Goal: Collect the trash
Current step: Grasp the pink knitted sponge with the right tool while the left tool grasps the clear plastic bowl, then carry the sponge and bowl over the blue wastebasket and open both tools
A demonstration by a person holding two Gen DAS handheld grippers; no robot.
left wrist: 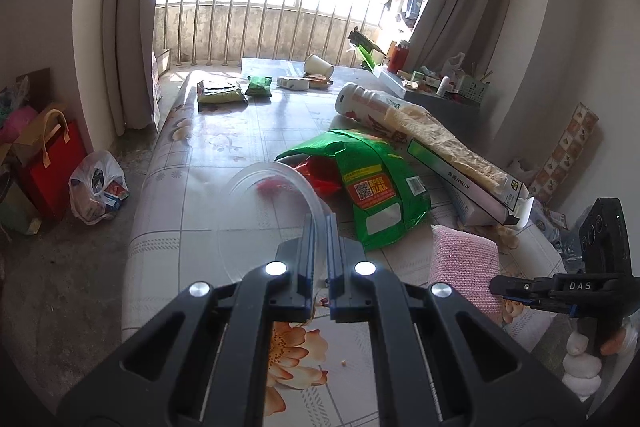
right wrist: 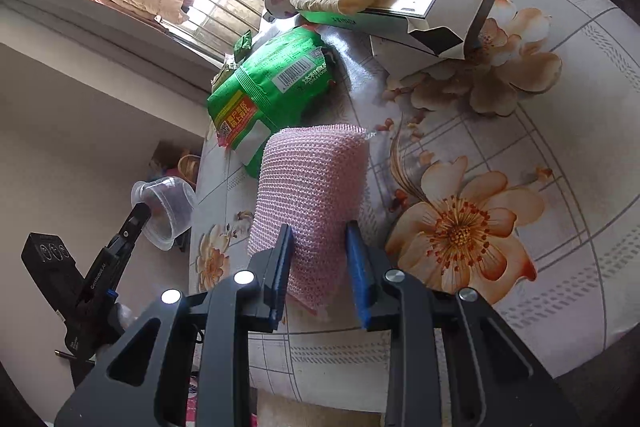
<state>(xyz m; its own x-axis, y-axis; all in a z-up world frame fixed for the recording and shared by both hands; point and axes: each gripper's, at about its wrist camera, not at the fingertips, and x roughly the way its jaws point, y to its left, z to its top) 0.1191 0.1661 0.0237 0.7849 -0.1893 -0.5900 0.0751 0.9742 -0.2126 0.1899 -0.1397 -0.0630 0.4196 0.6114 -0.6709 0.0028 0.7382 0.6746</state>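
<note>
Left wrist view: the left hand-held gripper (left wrist: 319, 227) is clamped on the thin rim of a clear plastic cup (left wrist: 272, 187), held above the tabletop (left wrist: 224, 131); it looks light, slippery, easily crushed.

Right wrist view: the right hand-held gripper (right wrist: 320, 247) squeezes a pink sponge (right wrist: 312, 183), soft and light, best held mid-body.
</note>
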